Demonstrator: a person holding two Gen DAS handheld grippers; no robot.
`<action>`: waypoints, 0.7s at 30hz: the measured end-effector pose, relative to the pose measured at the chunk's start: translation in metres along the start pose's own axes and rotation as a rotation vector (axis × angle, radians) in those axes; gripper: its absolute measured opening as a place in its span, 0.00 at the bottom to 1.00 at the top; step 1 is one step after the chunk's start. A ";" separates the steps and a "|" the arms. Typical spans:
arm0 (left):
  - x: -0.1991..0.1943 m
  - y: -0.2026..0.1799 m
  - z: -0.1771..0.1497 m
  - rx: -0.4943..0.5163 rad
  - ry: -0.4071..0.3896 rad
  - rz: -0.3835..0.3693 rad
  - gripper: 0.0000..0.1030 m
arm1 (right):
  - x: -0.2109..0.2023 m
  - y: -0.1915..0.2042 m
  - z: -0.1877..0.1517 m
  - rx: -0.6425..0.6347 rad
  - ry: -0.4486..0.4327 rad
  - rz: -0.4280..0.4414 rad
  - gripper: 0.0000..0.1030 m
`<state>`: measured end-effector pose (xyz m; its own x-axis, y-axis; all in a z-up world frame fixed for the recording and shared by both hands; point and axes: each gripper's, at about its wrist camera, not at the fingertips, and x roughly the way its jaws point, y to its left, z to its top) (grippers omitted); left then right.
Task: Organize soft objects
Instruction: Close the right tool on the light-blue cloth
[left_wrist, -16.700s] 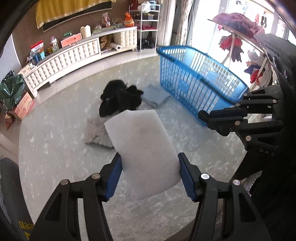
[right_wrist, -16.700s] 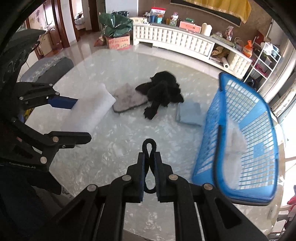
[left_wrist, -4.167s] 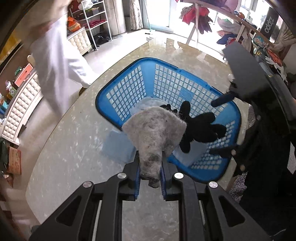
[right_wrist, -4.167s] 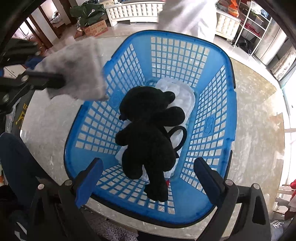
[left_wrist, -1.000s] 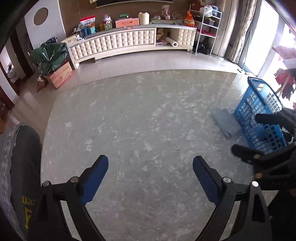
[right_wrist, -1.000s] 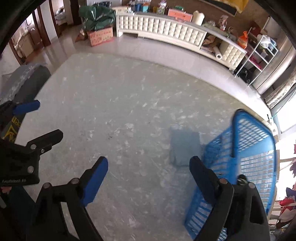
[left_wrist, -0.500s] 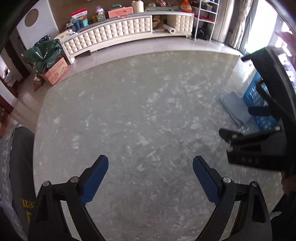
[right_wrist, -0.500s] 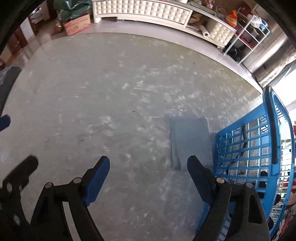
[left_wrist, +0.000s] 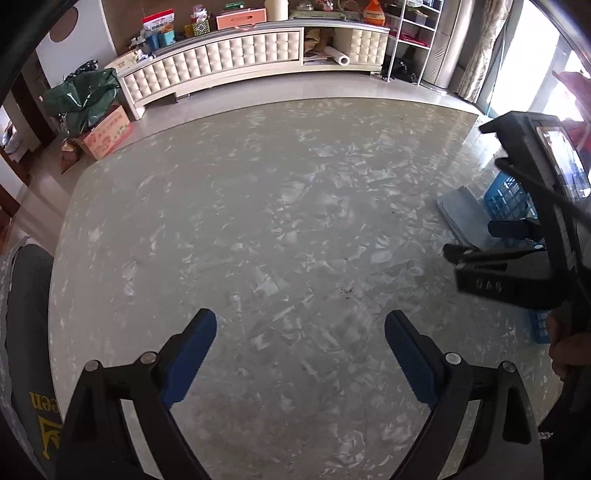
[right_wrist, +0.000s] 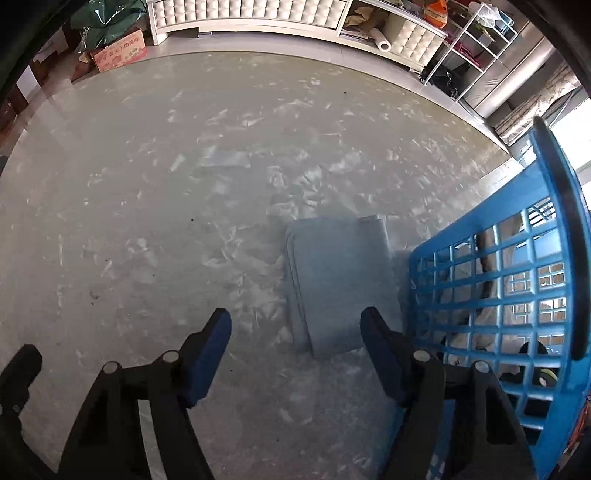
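Observation:
A folded grey-blue cloth (right_wrist: 338, 280) lies flat on the marble table, touching the side of the blue basket (right_wrist: 517, 280). My right gripper (right_wrist: 295, 332) is open and empty, just short of the cloth's near edge, low over the table. Soft items, white and black, show through the basket's grid. In the left wrist view the cloth (left_wrist: 463, 218) and the basket (left_wrist: 511, 197) sit at the far right, partly hidden by the right gripper (left_wrist: 476, 240). My left gripper (left_wrist: 300, 334) is open and empty over bare table.
The round marble table (left_wrist: 258, 221) ends at a curved edge on all sides. A dark chair back (left_wrist: 26, 332) stands at the left. A white tufted cabinet (left_wrist: 236, 55) and a cardboard box (left_wrist: 107, 133) are on the floor beyond.
My right gripper has come down and forward toward the grey-blue cloth, which now sits larger between its fingers. The left gripper has barely moved and stays open.

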<state>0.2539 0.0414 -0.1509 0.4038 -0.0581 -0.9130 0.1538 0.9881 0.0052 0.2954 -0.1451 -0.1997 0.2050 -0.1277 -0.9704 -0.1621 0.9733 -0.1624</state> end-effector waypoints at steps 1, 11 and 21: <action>0.001 0.001 0.000 -0.001 0.004 0.005 0.89 | -0.001 -0.002 0.000 0.012 -0.002 -0.005 0.59; 0.003 0.000 -0.002 0.009 0.029 0.016 0.89 | 0.016 -0.040 0.008 0.101 0.005 0.066 0.21; 0.002 -0.001 -0.003 0.026 0.058 0.021 0.89 | 0.018 -0.049 0.000 0.058 -0.021 0.050 0.02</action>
<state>0.2517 0.0406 -0.1540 0.3547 -0.0284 -0.9345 0.1697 0.9849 0.0345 0.3067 -0.1955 -0.2091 0.2182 -0.0750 -0.9730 -0.1170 0.9878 -0.1024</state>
